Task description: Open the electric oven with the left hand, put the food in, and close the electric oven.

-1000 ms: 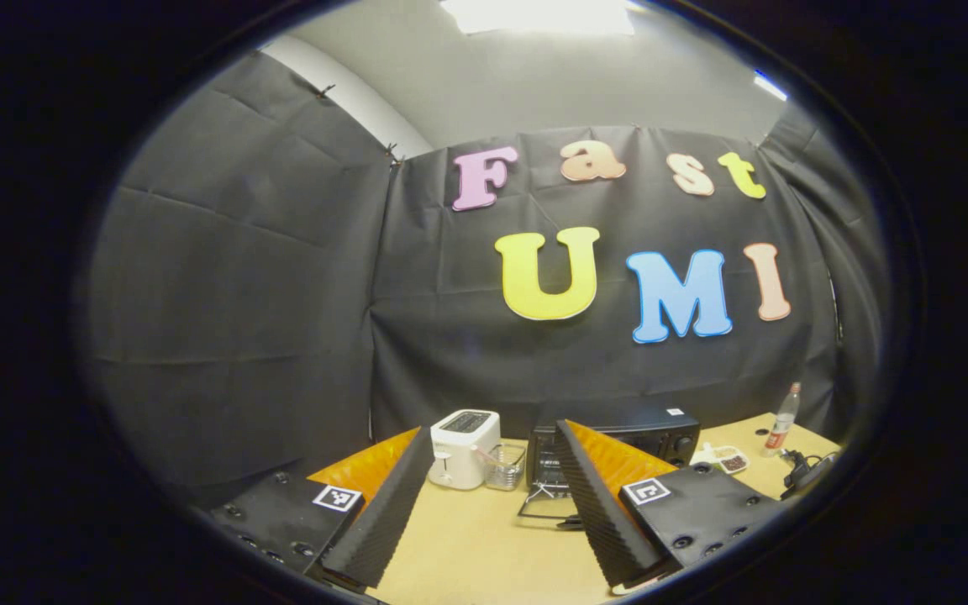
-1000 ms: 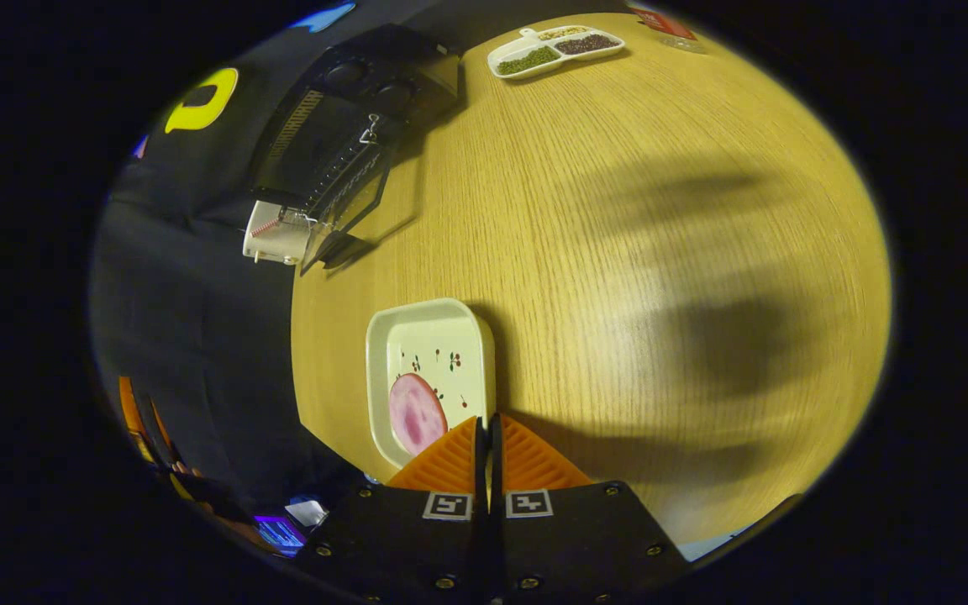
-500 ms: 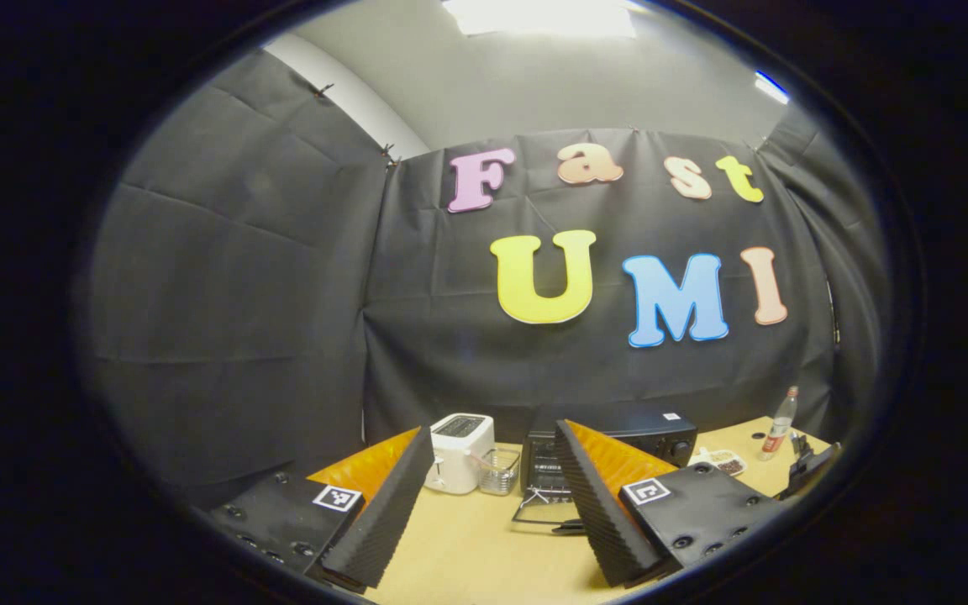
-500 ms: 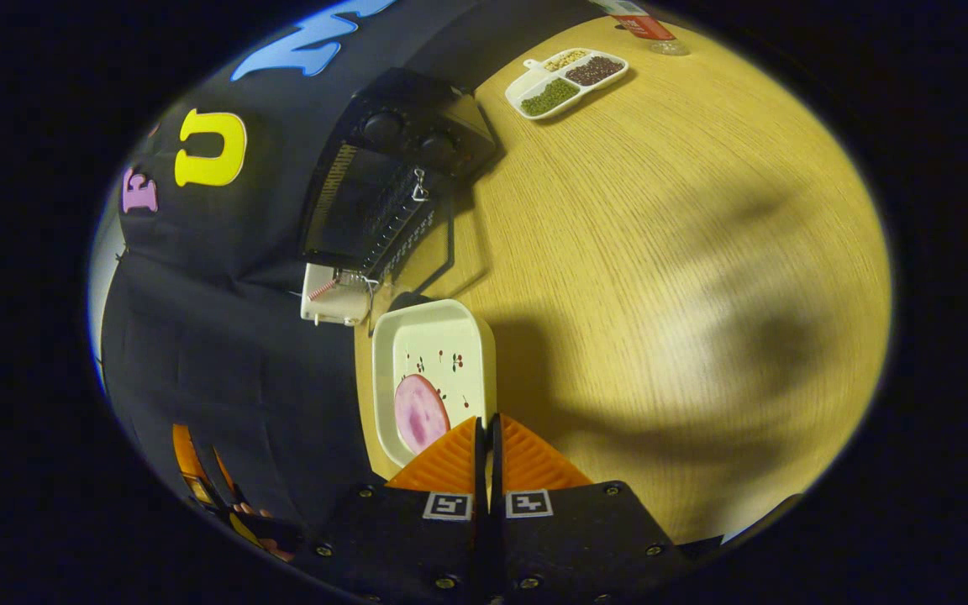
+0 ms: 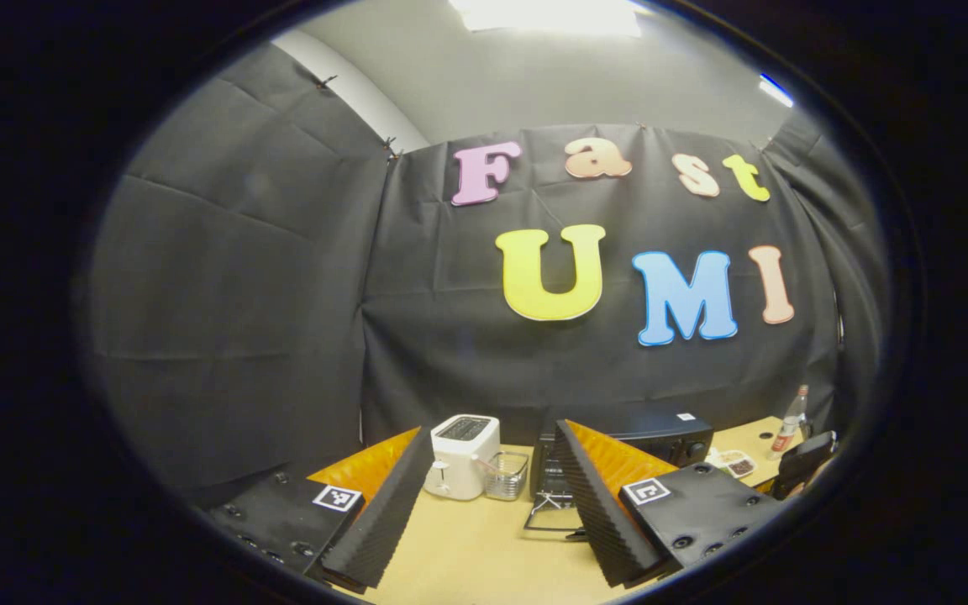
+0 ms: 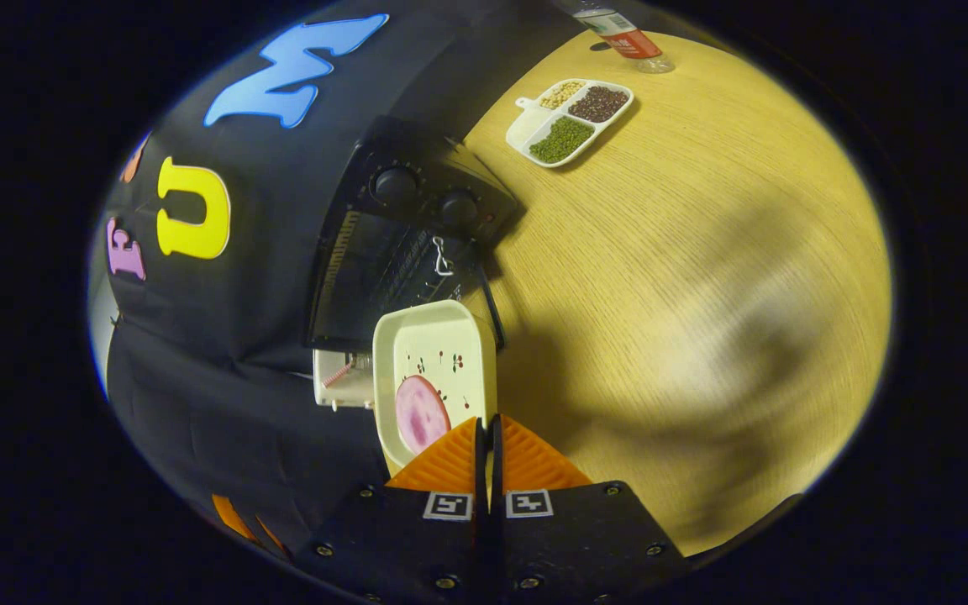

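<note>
Right now my right gripper (image 6: 488, 437) is clenched on the tray's (image 6: 434, 344) near edge, the food (image 6: 421, 414) riding in it before the open oven (image 6: 400, 252). My left gripper (image 5: 484, 504) hangs spread, empty. Held by one edge, the tray may tip or clip the door.

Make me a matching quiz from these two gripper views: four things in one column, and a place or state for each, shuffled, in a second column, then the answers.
Things:
1. black electric oven
2. white rectangular dish with a pink food slice
3. white toaster
4. white divided tray of beans

Places or states:
A. pinched at its rim by the right gripper
B. beside a clear wire-edged basket
C. door hanging open
D. on the wooden table near a bottle

Pairs: 1-C, 2-A, 3-B, 4-D
</note>
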The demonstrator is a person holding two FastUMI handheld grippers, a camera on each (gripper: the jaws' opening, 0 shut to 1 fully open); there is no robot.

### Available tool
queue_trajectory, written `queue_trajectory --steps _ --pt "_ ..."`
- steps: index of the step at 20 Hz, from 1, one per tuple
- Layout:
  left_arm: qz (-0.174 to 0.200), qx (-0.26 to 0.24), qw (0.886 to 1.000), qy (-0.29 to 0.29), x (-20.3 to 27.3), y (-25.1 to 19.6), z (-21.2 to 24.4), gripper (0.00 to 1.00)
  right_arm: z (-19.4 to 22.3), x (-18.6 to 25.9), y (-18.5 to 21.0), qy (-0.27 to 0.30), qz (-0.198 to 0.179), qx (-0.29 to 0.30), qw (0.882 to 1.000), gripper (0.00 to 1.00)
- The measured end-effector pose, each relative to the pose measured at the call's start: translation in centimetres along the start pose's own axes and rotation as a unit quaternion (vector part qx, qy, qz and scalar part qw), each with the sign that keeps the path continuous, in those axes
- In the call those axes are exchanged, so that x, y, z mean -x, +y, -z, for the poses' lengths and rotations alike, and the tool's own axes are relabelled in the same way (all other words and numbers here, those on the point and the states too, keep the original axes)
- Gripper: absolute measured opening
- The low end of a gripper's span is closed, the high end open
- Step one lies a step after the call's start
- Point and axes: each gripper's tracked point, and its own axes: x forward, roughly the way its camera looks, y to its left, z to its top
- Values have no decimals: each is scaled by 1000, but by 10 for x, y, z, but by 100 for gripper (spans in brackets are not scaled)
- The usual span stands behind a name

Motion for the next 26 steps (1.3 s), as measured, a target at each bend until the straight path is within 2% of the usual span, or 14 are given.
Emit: queue_trajectory --steps 12,15,17,19,20,22,23,26 --pt "7 -6 1000 20 -60 47 24 100 -25 -92 71 -82 -17 -120 989 1" --pt "8 -10 1000 25 -69 56 28 91 -29 -114 83 -92 -20 -135 986 0" --pt "7 -14 999 31 -73 62 34 97 -36 -127 91 -107 -28 -150 982 1" --pt "3 -17 999 39 -74 70 38 97 -44 -140 99 -123 -37 -167 978 0" --pt "1 -18 999 43 -75 75 40 91 -47 -145 103 -130 -40 -174 975 1" --pt "-2 -22 999 47 -77 80 45 91 -55 -154 109 -146 -48 -189 970 1" --pt "-5 -25 998 49 -77 83 45 96 -58 -158 110 -149 -48 -196 968 2" --pt "-8 -29 998 53 -74 86 46 91 -67 -166 113 -161 -51 -206 964 2"
